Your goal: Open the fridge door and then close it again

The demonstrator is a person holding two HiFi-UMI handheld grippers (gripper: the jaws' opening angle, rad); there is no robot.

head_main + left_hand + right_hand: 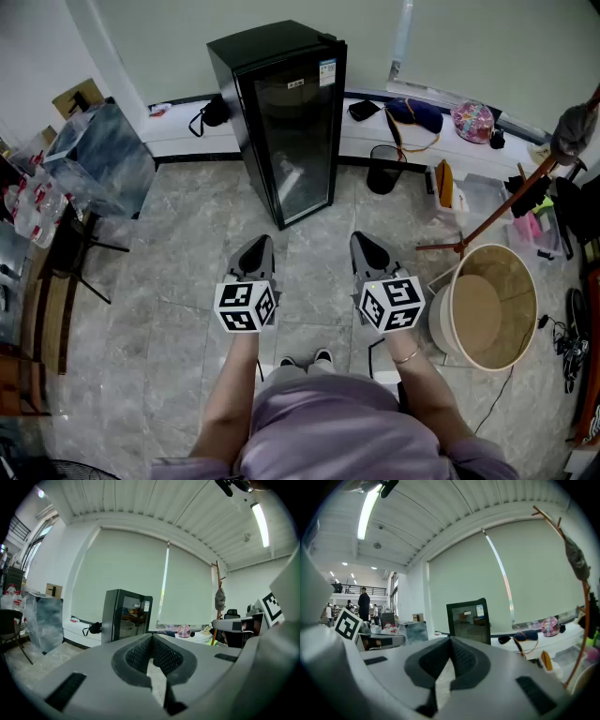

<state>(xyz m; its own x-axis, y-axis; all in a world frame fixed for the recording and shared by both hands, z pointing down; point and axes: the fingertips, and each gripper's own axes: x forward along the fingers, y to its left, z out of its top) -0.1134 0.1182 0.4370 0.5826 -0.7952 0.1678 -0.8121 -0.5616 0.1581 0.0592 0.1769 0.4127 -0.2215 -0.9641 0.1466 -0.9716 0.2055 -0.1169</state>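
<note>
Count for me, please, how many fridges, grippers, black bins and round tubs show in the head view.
fridge: 1
grippers: 2 (left gripper, right gripper)
black bin: 1
round tub: 1
Total: 5

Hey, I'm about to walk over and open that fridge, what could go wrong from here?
Both the left hand-held gripper and right hand-held gripper are shut; unopened, they may slip off the glass door of the fridge. The black bin beside the fridge might block the door's swing, depending on its hinge side.
</note>
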